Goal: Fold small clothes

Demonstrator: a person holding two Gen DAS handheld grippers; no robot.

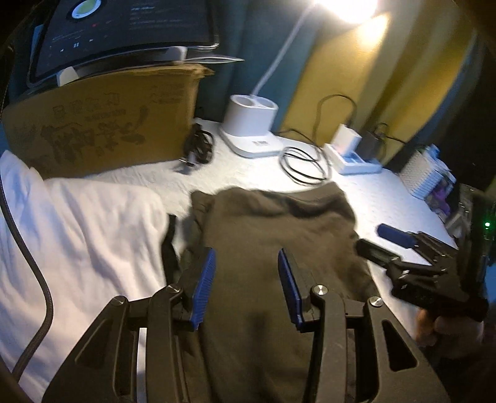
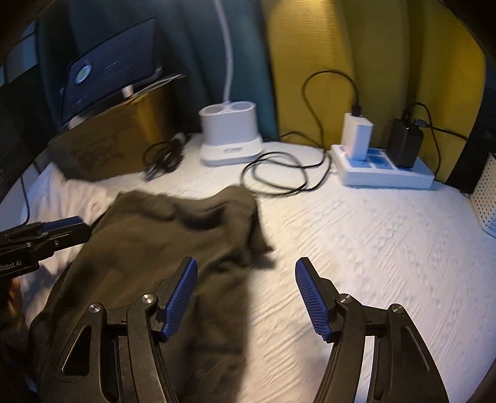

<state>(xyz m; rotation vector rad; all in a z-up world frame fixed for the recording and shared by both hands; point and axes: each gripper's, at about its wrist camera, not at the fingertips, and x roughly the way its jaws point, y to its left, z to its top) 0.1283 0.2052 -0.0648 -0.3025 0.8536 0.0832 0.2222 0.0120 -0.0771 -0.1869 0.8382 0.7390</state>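
Note:
A dark olive garment (image 1: 272, 229) lies crumpled on the white table cover (image 1: 387, 198). My left gripper (image 1: 247, 263) hovers over the garment's middle. Its blue pads stand apart, with only flat cloth showing beneath them. In the right wrist view the same garment (image 2: 173, 235) fills the left half. My right gripper (image 2: 246, 268) is open at the garment's right edge, its left pad (image 2: 181, 294) over the cloth and its right pad (image 2: 310, 294) over bare cover. Nothing is between its pads. Each gripper shows at the edge of the other's view.
A white cloth (image 1: 80, 235) lies bunched left of the garment. Along the back stand a cardboard box (image 1: 102, 124) bearing a screen (image 1: 124, 28), a white lamp base (image 2: 228, 136), loose black cables (image 2: 279, 173) and a power strip (image 2: 384, 173). A white perforated basket (image 2: 486, 198) sits far right.

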